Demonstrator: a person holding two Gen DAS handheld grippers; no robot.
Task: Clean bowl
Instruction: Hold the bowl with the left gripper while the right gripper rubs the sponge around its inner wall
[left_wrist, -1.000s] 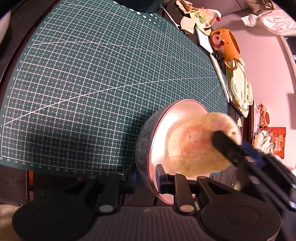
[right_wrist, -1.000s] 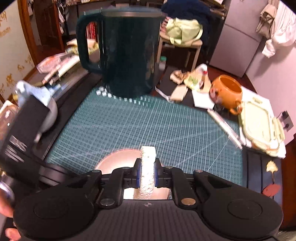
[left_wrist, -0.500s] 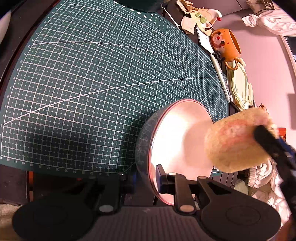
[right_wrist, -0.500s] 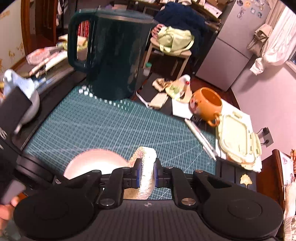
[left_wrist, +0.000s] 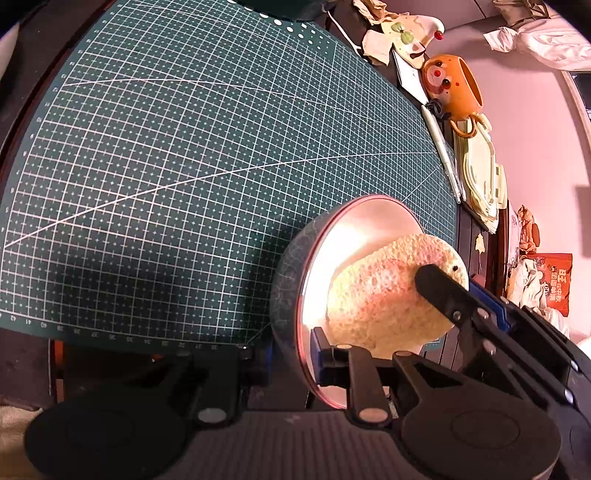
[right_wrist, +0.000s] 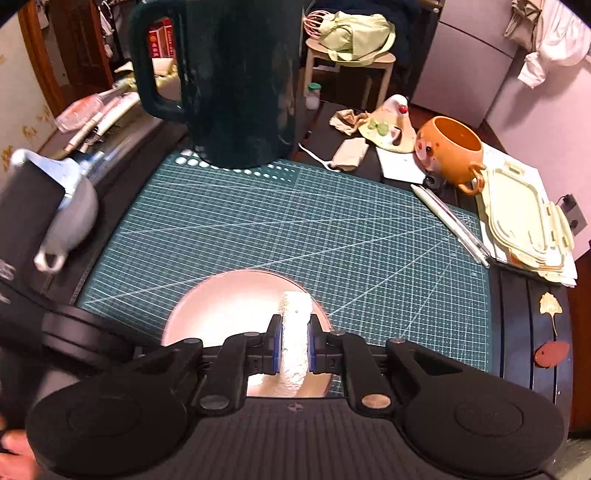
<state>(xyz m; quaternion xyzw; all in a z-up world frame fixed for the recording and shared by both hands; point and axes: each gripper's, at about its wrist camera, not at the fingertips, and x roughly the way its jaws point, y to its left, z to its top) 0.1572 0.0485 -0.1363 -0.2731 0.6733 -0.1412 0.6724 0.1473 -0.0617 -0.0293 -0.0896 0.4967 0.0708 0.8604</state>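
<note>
A bowl (left_wrist: 354, 236) with a pale pink inside and a grey patterned outside stands tilted on its side over the near edge of the green cutting mat (left_wrist: 184, 166). My left gripper (left_wrist: 291, 354) is shut on its rim. A round yellowish sponge (left_wrist: 384, 299) rests inside the bowl, and my right gripper (right_wrist: 295, 332) is shut on it. In the right wrist view the sponge (right_wrist: 295, 325) stands edge-on over the right part of the bowl (right_wrist: 229, 306). One right finger (left_wrist: 439, 284) lies across the sponge's face.
A tall dark green kettle (right_wrist: 229, 74) stands at the mat's far edge. An orange mug (right_wrist: 448, 151), a pen (right_wrist: 450, 221) and pale green lids (right_wrist: 524, 225) lie to the right. A grey pot (right_wrist: 70, 218) sits at the left.
The sponge was inside the bowl, swung out past its right rim half a second ago, and is now back inside. The bowl and left gripper have stayed put.
</note>
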